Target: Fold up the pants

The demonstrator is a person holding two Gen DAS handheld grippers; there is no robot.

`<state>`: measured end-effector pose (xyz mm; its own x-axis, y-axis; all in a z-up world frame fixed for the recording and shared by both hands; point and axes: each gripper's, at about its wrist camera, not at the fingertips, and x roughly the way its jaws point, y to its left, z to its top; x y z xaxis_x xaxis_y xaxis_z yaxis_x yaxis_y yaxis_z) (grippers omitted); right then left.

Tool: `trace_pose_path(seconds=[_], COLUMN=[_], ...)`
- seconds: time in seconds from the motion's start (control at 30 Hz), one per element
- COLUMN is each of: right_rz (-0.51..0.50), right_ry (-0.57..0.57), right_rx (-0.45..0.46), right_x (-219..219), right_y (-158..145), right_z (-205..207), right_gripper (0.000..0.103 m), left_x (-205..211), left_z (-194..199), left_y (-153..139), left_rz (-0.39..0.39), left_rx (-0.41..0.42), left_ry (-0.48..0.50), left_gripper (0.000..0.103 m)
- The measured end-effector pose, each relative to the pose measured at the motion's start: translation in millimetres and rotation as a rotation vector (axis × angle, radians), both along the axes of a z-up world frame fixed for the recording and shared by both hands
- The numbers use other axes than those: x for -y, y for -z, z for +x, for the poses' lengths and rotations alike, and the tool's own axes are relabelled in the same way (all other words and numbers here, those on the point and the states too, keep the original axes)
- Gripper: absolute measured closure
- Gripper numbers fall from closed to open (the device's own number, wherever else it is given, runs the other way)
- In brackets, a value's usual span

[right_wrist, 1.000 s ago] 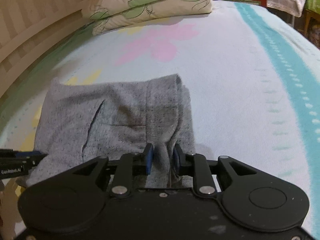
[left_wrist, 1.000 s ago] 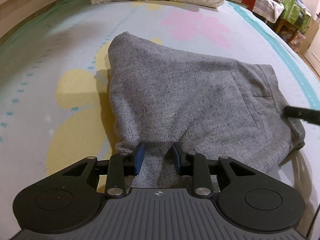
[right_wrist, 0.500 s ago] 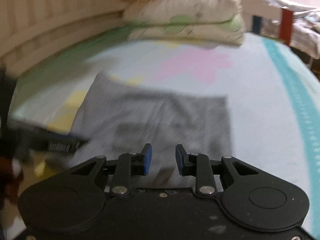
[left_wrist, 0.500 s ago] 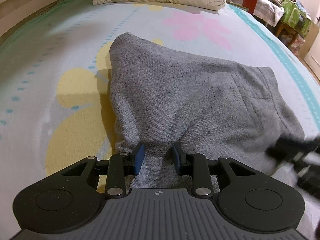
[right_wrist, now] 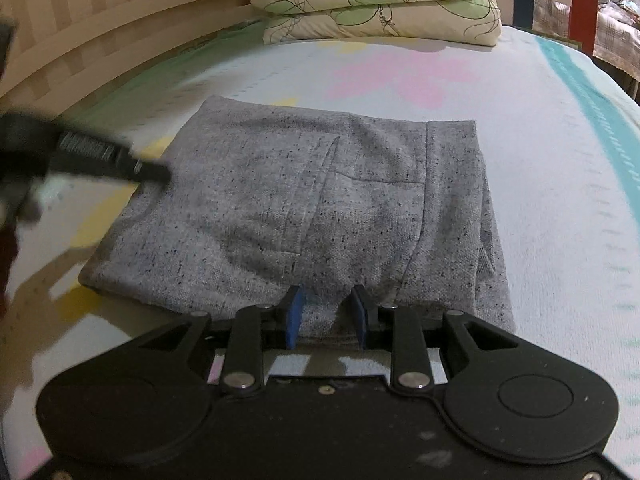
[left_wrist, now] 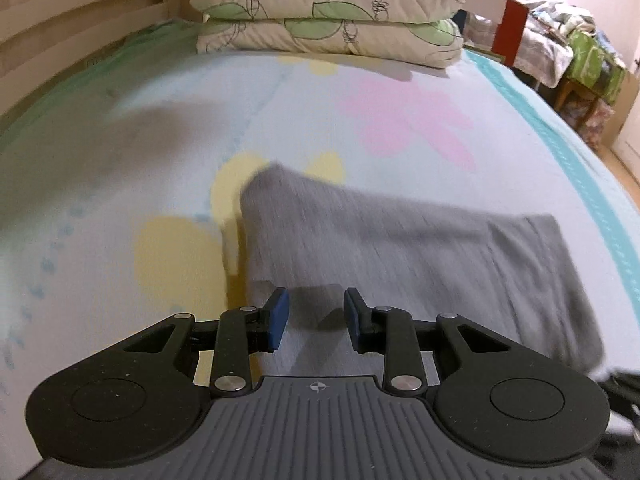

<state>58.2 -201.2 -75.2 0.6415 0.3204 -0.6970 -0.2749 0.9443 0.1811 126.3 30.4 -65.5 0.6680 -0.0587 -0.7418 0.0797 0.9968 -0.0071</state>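
Observation:
The grey speckled pants (right_wrist: 320, 208) lie folded into a compact rectangle on the bed, pocket side up. They also show in the left wrist view (left_wrist: 420, 248), blurred by motion. My left gripper (left_wrist: 314, 318) is open and empty, above the near edge of the fold. My right gripper (right_wrist: 326, 318) is open and empty, just above the near edge of the pants beside the waistband. The left gripper's tip (right_wrist: 116, 160) shows blurred at the left of the right wrist view, over the far left corner of the pants.
The bed sheet (left_wrist: 120, 152) is pale blue with pink and yellow flowers and a teal stripe on the right. Two stacked pillows (left_wrist: 332, 12) lie at the head. A wooden slatted rail (right_wrist: 100, 52) runs along the left. Cluttered furniture (left_wrist: 580, 60) stands at the right.
Both grippers have let go of the pants and pulled back and up. The right one held a bunch of cloth a second ago. The pants now lie flat.

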Motion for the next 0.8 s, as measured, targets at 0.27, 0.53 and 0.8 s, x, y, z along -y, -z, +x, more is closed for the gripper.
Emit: trace_pose_path(seconds=[0.27,0.53,0.8], right_rz=[0.018,-0.027,-0.071], right_ry=[-0.009,-0.029,0.057], right_rx=[0.001,0.014,0.146], right_x=[3.8,3.3,23.3], right_y=[1.2,-12.1,-38.2], right_z=[-0.8,-0.3,4.1], right_gripper=[0.075,0.072,0.056], left_x=[8.9,11.3,-14.3], left_z=[71.1,68.4,15.0], left_y=[25.0,9.0,0.2], left_rz=[0.107,0.112,-0.023], left_rx=[-0.047,-0.025,-0.027], left_ry=[0.02,0.077,0.1], left_gripper=[0.073,0.073,0.027])
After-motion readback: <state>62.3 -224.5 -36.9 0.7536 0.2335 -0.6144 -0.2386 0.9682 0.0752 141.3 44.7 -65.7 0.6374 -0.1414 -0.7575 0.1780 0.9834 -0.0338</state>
